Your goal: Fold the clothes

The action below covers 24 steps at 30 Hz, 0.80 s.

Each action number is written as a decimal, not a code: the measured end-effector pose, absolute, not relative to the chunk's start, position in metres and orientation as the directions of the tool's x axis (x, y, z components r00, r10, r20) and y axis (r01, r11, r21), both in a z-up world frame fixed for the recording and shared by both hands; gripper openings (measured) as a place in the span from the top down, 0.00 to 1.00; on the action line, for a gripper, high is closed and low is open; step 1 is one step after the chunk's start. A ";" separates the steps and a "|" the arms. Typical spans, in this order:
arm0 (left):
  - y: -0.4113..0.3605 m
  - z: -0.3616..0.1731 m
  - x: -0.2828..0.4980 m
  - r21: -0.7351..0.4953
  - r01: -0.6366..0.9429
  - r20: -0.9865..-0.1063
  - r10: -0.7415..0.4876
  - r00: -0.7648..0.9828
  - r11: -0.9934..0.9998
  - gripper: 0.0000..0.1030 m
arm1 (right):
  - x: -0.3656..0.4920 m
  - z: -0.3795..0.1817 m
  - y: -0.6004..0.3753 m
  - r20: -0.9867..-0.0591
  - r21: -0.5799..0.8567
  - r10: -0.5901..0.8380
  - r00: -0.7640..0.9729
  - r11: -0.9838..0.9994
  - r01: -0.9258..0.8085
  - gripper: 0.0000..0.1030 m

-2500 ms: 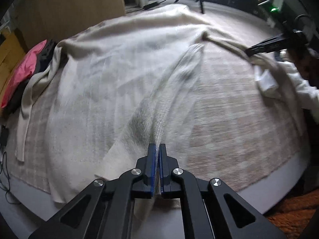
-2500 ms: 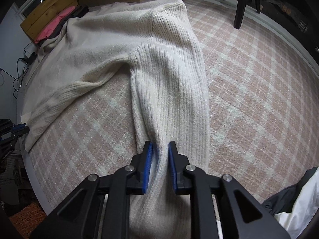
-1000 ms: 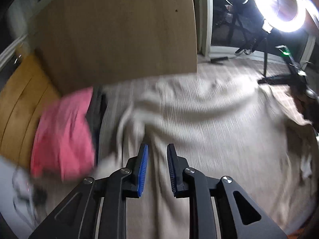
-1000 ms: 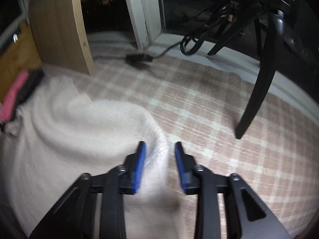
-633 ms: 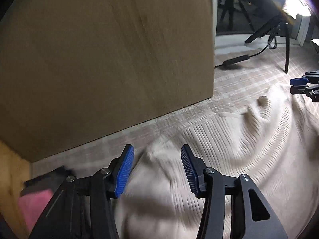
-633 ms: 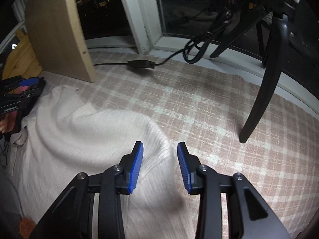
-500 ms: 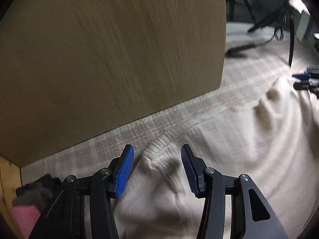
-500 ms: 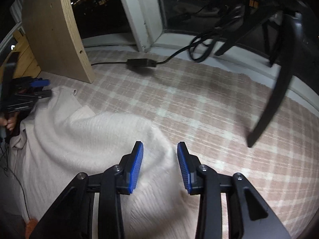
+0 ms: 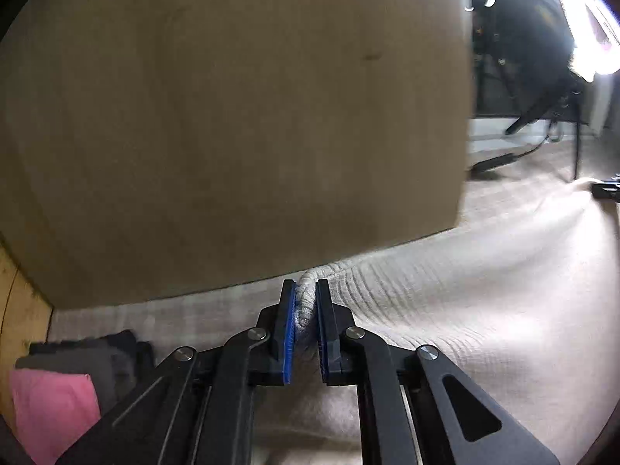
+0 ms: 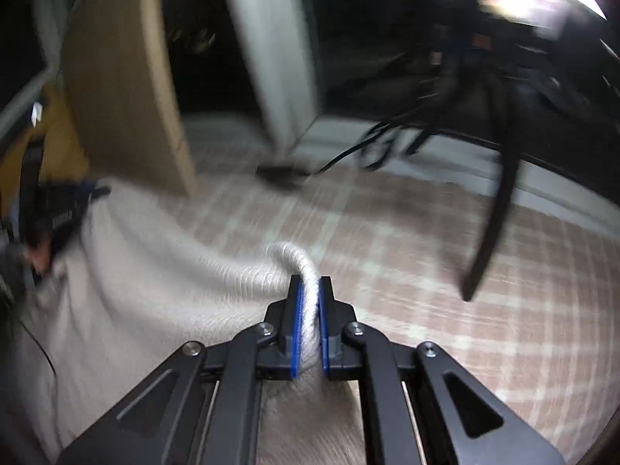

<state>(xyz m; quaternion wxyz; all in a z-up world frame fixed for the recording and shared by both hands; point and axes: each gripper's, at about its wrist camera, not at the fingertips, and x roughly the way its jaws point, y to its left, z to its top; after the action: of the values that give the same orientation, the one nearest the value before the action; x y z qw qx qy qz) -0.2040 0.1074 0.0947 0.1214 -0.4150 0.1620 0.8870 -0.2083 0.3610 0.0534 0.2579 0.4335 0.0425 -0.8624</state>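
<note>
A cream ribbed knit sweater (image 9: 445,302) lies spread on a pink plaid cloth (image 10: 445,271). My left gripper (image 9: 305,302) is shut on a bunched fold at the sweater's far edge, close to a wooden panel. My right gripper (image 10: 309,298) is shut on another fold of the sweater's (image 10: 155,290) edge, raised a little off the cloth. The left gripper (image 10: 66,209) shows at the far left of the right wrist view, and the right gripper's tip (image 9: 606,190) shows at the right edge of the left wrist view.
A large wooden panel (image 9: 232,116) stands just behind the sweater. A pink and dark folded pile (image 9: 54,399) lies at the lower left. A black chair leg (image 10: 492,224), cables (image 10: 372,143) and a white window frame (image 10: 279,58) stand beyond the cloth.
Both grippers were open over the sweater's far edge half a second ago. Both have now closed on folds of that edge, and the right one has lifted slightly.
</note>
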 end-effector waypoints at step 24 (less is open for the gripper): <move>0.053 0.227 -0.002 0.303 -0.187 -0.673 -0.071 -0.736 -0.934 0.72 | -0.079 0.187 0.461 -0.656 0.312 -0.556 -0.511 -0.816 0.486 0.63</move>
<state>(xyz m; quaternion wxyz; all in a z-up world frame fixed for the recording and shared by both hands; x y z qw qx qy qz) -0.0018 0.0526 0.2266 0.0316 -0.3619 0.1782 0.9145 -0.0785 0.4614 0.1872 0.3000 0.3928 -0.0441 -0.8682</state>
